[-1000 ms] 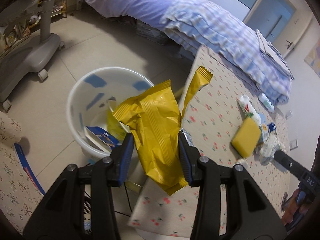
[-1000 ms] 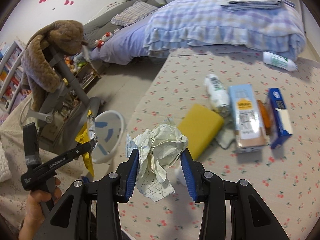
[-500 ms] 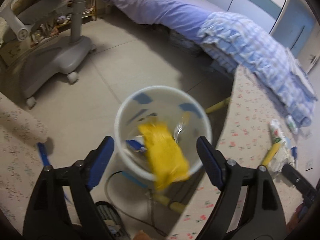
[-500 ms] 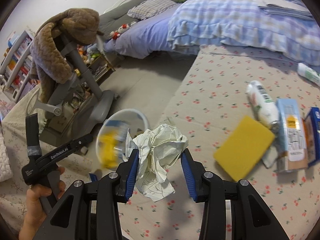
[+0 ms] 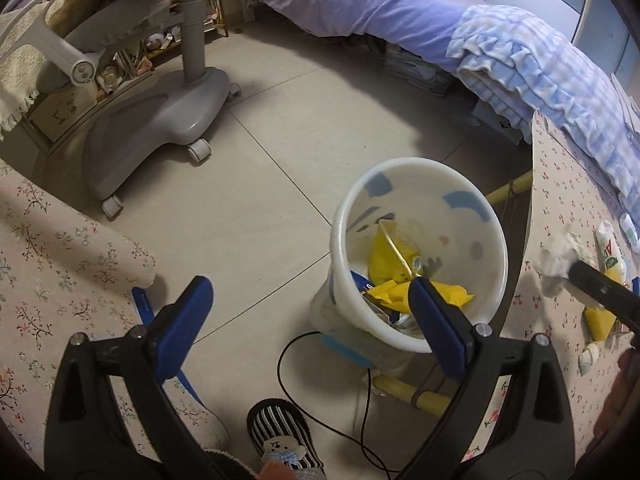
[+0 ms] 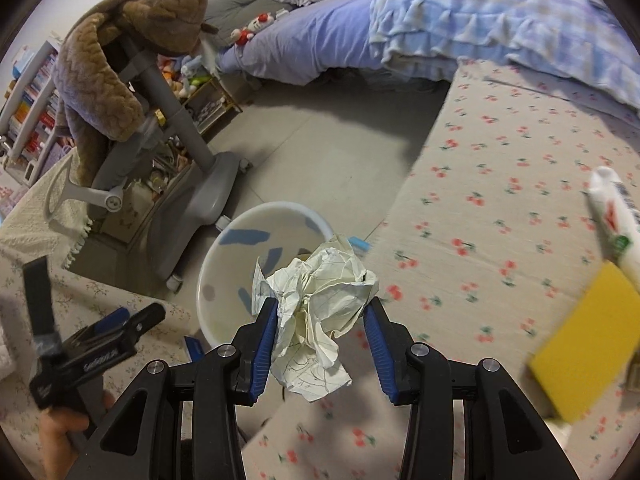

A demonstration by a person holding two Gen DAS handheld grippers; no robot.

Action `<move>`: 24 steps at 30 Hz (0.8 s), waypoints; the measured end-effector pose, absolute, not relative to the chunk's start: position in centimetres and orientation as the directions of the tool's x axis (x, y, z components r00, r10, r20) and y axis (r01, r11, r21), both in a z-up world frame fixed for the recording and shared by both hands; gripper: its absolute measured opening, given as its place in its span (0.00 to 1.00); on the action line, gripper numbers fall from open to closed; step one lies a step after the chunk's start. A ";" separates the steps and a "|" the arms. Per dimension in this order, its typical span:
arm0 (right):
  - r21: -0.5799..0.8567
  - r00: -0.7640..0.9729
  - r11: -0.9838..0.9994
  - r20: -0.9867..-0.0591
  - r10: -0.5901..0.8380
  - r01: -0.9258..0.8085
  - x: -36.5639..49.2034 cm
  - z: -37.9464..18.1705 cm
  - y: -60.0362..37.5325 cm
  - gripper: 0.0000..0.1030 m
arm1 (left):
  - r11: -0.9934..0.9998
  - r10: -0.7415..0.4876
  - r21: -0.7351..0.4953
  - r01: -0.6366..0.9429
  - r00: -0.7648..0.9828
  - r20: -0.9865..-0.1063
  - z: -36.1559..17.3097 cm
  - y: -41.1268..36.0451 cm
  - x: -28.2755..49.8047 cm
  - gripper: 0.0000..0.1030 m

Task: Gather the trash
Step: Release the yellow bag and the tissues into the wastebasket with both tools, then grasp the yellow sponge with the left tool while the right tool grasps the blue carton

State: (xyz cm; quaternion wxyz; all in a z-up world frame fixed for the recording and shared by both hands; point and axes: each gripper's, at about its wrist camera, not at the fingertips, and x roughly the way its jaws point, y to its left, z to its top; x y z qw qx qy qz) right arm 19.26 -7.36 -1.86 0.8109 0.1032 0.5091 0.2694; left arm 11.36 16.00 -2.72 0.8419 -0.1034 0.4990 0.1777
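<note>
The wastebasket [image 5: 420, 256] stands on the floor [image 5: 248, 184] just left of the desk [image 6: 500, 208], with a snack wrapper [image 5: 400, 280] lying in it. A rolling chair base [image 5: 160, 120] sits farther left, and the bed [image 5: 360, 4] lies behind. On the desk, a sponge [image 6: 592, 344] lies beside what may be a tube [image 6: 616, 216]. A slipper [image 5: 284, 440] rests on the floor in front of the wastebasket.

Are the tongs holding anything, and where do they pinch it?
The right tongs pinch the crumpled paper ball by its two sides. The left tongs are open, holding nothing.
</note>
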 end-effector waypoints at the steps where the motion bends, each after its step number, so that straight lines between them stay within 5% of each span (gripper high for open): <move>1: 0.440 0.334 0.834 -0.772 0.541 -0.334 19.7 -2.0 -6.7 0.44 | 0.914 0.194 -0.001 -0.405 0.441 -0.876 -2.6 16.1 11.4 0.95; 4: 0.438 0.331 0.834 -0.774 0.540 -0.337 20.4 -2.1 -5.4 0.47 | 0.913 0.200 0.001 -0.407 0.447 -0.872 -2.3 16.1 11.6 0.95; 7: 0.451 0.327 0.826 -0.767 0.552 -0.338 20.9 -2.0 -4.5 0.68 | 0.914 0.197 0.001 -0.407 0.441 -0.876 -2.5 16.2 11.6 0.95; 10: 0.453 0.344 0.823 -0.755 0.559 -0.342 21.1 -1.4 -4.3 0.76 | 0.912 0.180 -0.016 -0.410 0.435 -0.882 -2.7 16.3 11.6 0.95; 24: 0.360 0.402 0.877 -0.786 0.469 -0.320 18.5 1.2 -9.4 0.77 | 0.928 0.105 -0.071 -0.365 0.439 -0.892 -2.9 14.3 11.7 0.95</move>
